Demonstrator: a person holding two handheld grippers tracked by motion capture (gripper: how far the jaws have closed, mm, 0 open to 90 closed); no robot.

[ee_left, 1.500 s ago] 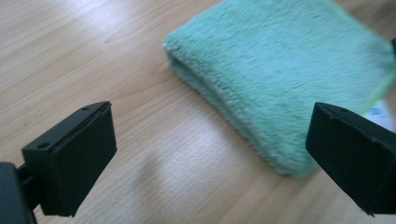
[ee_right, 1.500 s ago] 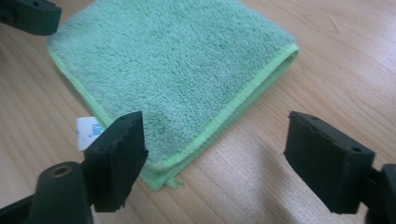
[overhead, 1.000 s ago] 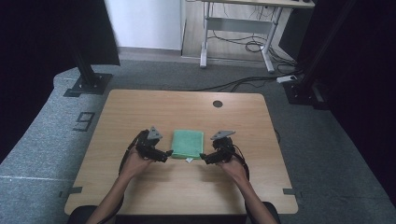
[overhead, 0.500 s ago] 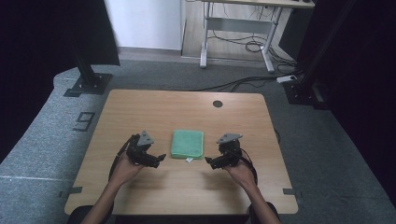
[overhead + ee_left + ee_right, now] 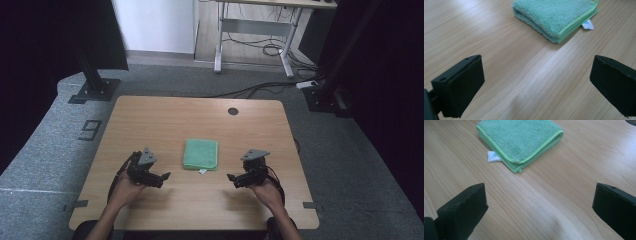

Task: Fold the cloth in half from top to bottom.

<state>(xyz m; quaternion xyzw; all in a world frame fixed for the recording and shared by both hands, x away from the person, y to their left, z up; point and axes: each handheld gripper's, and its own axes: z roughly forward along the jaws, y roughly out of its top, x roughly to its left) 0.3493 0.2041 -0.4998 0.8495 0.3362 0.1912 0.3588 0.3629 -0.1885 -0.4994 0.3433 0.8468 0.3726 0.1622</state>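
Observation:
A folded green cloth lies flat in the middle of the wooden table, with a small white tag sticking out at its near edge. In the left gripper view the cloth is ahead and to the right, tag beside it. From the right gripper the cloth is ahead and to the left, tag under its near corner. My left gripper is open, left of the cloth and apart from it. My right gripper is open too, off to the cloth's right. Nothing sits between either pair of jaws.
A dark round cable hole sits near the table's far edge. Beyond the table are a black stand base, a desk frame and loose cables on grey carpet.
Both grippers have drawn back from the cloth's sides toward the near edge and outward. The cloth stays folded in place.

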